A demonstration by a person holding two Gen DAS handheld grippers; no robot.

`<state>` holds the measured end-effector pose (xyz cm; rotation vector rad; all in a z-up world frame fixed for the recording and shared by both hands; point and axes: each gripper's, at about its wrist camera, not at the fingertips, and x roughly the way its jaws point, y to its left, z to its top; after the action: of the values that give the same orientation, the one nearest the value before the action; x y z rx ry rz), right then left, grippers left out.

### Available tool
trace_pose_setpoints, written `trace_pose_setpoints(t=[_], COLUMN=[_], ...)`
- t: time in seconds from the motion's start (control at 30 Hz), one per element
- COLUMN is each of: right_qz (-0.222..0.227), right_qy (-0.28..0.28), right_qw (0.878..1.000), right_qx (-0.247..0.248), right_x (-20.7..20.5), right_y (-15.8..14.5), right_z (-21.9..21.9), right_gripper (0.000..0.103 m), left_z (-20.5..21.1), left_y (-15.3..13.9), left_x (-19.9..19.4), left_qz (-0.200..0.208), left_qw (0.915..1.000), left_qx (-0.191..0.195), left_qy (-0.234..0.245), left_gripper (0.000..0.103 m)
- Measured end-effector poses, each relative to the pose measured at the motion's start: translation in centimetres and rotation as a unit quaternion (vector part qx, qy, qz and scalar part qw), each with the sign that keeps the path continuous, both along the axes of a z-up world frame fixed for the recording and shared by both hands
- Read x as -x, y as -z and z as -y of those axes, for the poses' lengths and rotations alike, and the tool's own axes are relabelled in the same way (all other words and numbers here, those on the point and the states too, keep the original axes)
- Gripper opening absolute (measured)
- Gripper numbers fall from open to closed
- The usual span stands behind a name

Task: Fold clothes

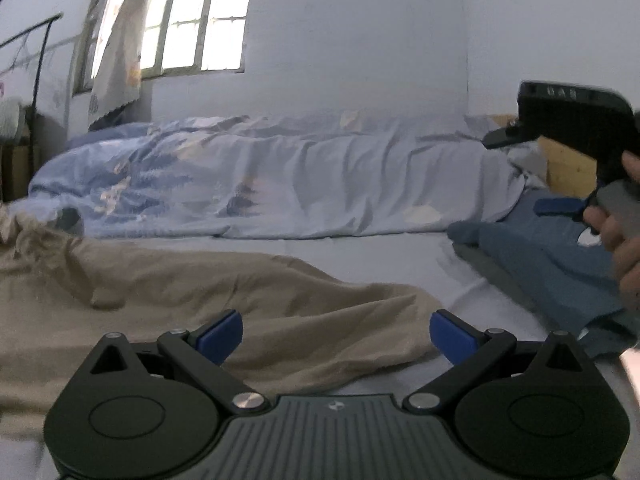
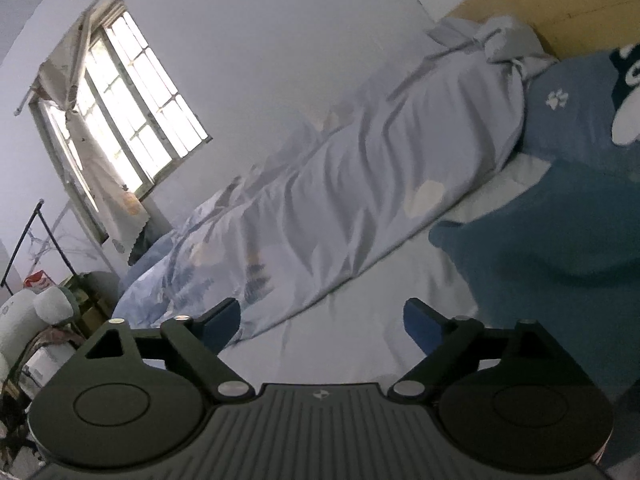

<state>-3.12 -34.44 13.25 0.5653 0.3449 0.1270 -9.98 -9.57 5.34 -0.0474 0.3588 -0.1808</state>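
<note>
A crumpled beige garment (image 1: 200, 280) lies across the bed sheet (image 1: 360, 248) at the left and middle of the left wrist view. My left gripper (image 1: 336, 334) hovers over its near edge, open, with nothing between the blue pads. A folded blue garment (image 1: 560, 264) rests on the right; it shows as a blue mass (image 2: 560, 248) in the right wrist view. My right gripper (image 2: 322, 322) stands open over bare sheet, just left of that blue garment, holding nothing. A hand (image 1: 624, 248) carries the right gripper's body at the right edge of the left wrist view.
A rumpled pale blue printed duvet (image 1: 280, 184) runs along the wall behind the clothes. A blue pillow with a paw print (image 2: 568, 120) lies by the wooden headboard (image 2: 560, 4). A window (image 1: 192, 20) and a clothes rack (image 2: 32, 240) stand at the left.
</note>
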Motion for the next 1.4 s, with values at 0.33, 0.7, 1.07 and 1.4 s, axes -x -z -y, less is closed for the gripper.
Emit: trace_pose_setpoints(t=[0.33,0.7,1.07,1.4], right_qz=[0.024,0.014,0.006,0.003], right_qy=[0.005,-0.071,-0.094,-0.106], right_qw=[0.997,0.987,0.981,0.977], right_qx=[0.076,0.140,0.172,0.183], right_x=[1.1,0.5,-1.2,-1.2], right_y=[-0.6,1.2,2.6,2.9], right_z=[0.1,-4.8,-9.6,-10.7], right_gripper=[0.103,0.103,0.103,0.103], left_z=[-2.4,-5.1,-7.7,-8.2], left_y=[0.1,2.5,3.1,3.9], left_x=[5.1,5.4,2.2,0.4], left_qz=[-0.035,-0.045,-0.066,-0.081], left_qw=[0.9977,0.9974,0.9964,0.9918], left_qx=[0.045,0.026,-0.054,-0.099], left_qy=[0.036,0.049,0.005,-0.005], left_gripper=[0.103,0.103,0.046,0.013])
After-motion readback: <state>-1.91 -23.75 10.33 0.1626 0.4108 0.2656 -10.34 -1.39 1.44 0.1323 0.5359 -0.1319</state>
